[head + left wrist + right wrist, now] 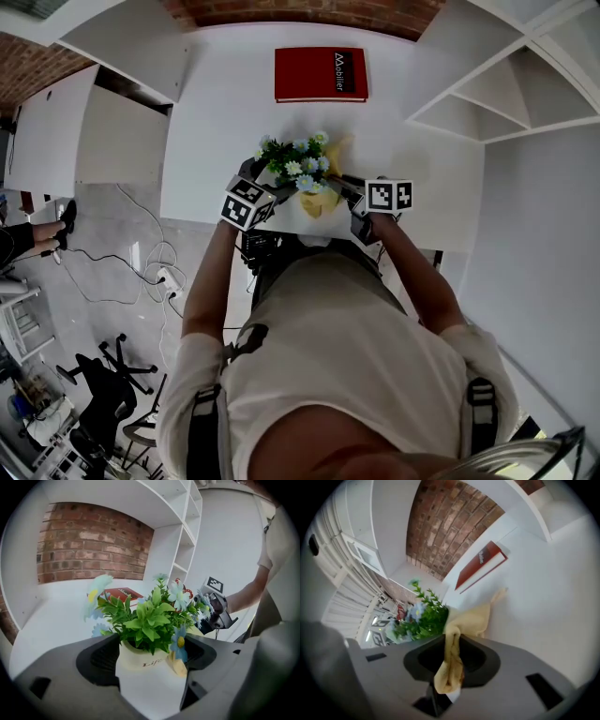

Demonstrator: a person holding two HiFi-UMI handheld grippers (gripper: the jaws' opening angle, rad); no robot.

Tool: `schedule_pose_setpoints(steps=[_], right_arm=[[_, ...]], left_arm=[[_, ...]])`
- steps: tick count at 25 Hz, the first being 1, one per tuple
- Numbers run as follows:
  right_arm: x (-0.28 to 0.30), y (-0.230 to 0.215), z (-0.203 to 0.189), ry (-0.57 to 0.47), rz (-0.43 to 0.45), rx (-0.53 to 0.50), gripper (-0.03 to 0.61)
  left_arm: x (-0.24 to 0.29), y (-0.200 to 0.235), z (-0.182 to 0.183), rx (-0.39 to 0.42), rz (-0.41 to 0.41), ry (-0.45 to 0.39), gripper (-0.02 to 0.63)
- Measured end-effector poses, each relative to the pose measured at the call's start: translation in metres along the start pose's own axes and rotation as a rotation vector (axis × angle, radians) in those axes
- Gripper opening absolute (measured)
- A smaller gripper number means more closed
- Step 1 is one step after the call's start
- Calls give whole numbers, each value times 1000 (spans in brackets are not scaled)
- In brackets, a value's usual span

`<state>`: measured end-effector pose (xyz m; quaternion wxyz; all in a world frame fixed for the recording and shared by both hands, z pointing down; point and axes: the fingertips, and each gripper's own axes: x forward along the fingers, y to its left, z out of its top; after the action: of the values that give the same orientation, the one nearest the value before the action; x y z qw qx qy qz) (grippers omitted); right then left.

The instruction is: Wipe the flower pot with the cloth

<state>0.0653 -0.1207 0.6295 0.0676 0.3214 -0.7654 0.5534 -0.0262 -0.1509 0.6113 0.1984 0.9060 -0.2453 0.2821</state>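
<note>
Two grips: flower pot (140, 658) clamped between left gripper (152, 670) jaws, cloth (468, 619) between right gripper (451, 667) jaws.

A red book (321, 74) lies flat on the white table (220, 122) — white shelves (511, 89) beside, brick wall (300, 11) behind.

The flower pot (140, 660) is between the jaws of the left tool (258, 187), at the middle of the near edge of the counter (234, 122). The cloth (451, 665), pinched in the right tool (361, 192), hangs at the pot's right side. A book (321, 74) lies at the counter's far edge, behind the pot. Shelves (506, 94) stand right of the counter.
</note>
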Motion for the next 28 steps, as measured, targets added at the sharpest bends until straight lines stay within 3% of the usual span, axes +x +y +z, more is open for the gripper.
schedule_pose_setpoints(steps=[3,6,11,17,28], right_arm=[[-4,25,24,-30,69,-50,86],[3,26,26,-8,60,-94,86],[7,9,12,-22,47,-29,86],[15,-13,-32,80,-39,4,87],[1,-12,-21,35,-59,11,89]], left_arm=[[5,-3,1,-15,-22,-3,370],[8,-10,-2,-30,-31,-1,370],[8,-17,-5,-42,-12,-12,368],[-1,-33,-15,-41,-25,1,368],[0,-34,-12,-60,-12,-23,368]])
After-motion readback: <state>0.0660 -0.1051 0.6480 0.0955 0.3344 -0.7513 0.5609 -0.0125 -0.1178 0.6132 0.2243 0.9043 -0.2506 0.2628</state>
